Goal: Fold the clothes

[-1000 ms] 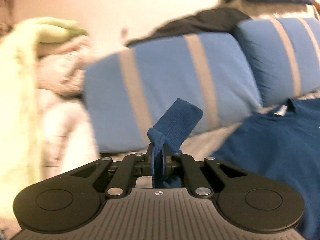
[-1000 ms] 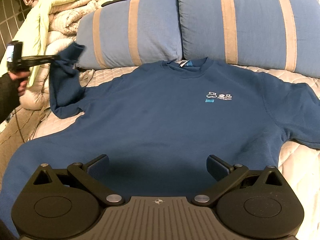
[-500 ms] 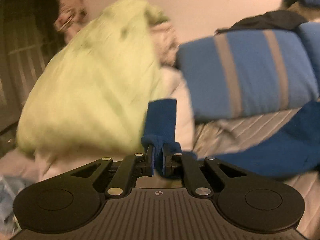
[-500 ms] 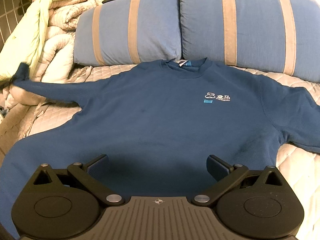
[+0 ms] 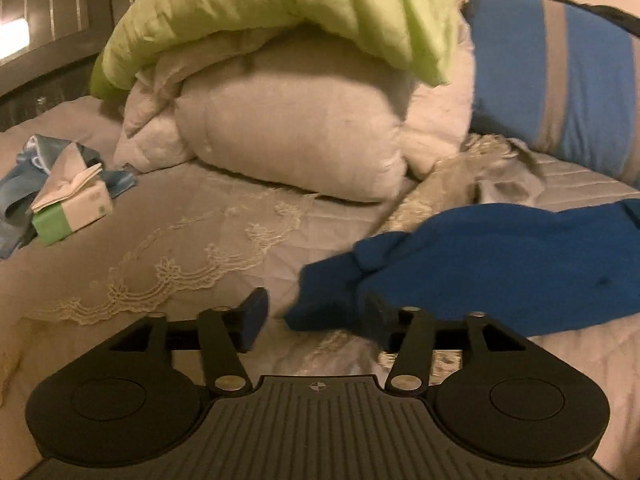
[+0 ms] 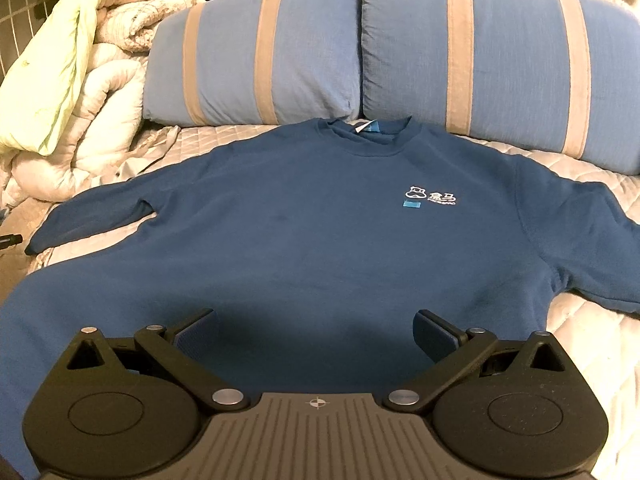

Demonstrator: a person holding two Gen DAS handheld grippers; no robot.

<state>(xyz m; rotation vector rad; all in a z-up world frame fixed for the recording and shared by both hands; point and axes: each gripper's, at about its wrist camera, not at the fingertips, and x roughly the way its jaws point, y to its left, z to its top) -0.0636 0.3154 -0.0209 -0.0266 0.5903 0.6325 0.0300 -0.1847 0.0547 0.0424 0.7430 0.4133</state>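
Spreading out looks finished: the left gripper [image 5: 316,316], its jaws just opening, lets the cuff [image 5: 324,296] drop between them, the right gripper [image 6: 316,334] hangs wide and empty over the sweatshirt [image 6: 320,232], and the fold probably needs a fresh sleeve grasp.

Two striped blue pillows [image 6: 360,52]; green quilt [image 5: 280,12] atop white duvet [image 5: 288,136]; tissue pack [image 5: 72,208] left.

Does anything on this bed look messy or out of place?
Mostly the far corner: a tissue pack lies tipped on crumpled light-blue cloth, and the green blanket slumps over the white duvet. The blue sweatshirt lies flat.
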